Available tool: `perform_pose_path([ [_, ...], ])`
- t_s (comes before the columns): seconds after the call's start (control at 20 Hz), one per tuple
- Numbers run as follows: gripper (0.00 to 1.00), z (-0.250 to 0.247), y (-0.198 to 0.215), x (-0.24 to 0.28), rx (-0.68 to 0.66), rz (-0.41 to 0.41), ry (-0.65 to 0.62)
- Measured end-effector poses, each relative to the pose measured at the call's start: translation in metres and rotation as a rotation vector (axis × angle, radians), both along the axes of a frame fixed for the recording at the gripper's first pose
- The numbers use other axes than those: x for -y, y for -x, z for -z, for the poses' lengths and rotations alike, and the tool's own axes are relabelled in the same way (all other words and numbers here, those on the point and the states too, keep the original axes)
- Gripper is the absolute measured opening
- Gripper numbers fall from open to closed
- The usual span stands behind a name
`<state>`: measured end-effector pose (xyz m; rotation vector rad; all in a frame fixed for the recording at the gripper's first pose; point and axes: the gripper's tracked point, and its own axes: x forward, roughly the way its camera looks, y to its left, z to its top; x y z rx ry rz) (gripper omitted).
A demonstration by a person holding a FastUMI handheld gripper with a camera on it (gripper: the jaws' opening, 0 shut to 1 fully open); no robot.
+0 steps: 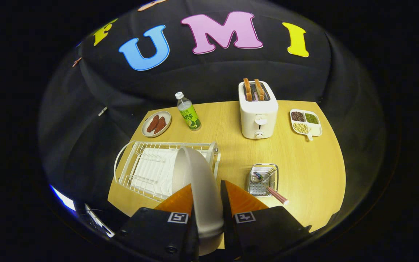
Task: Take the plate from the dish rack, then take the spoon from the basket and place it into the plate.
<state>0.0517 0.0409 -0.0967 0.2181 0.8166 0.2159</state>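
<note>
Gripper [206, 198] pinching white plate [198, 174] on edge, above dish rack [147, 171], spoon [273, 193] in basket [264, 180]

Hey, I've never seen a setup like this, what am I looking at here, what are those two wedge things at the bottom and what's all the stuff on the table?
A person holds a hand tool with a two-finger gripper, and a wide-angle camera riding on it looks forward along the fingers; those are the two wedges. Between them, gripped on edge, is a white plate, just above a white wire dish rack. All this sits on a wooden table. Just ahead of the fingers, beside the rack, a small metal basket holds a spoon. Further back stand a toaster with two slices of bread, a green bottle, a small plate of reddish food and a divided dish of beans.
</note>
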Motion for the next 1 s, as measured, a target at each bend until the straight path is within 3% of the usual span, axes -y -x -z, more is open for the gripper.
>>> perform_pose_path([
  [0.3,0.31,0.032,0.079,0.04,-0.061,-0.059,-0.089],
  [0.55,0.31,0.092,0.111,0.069,-0.176,-0.083,-0.186],
  [1.0,0.32,0.2,0.074,0.091,-0.309,-0.173,-0.278],
])
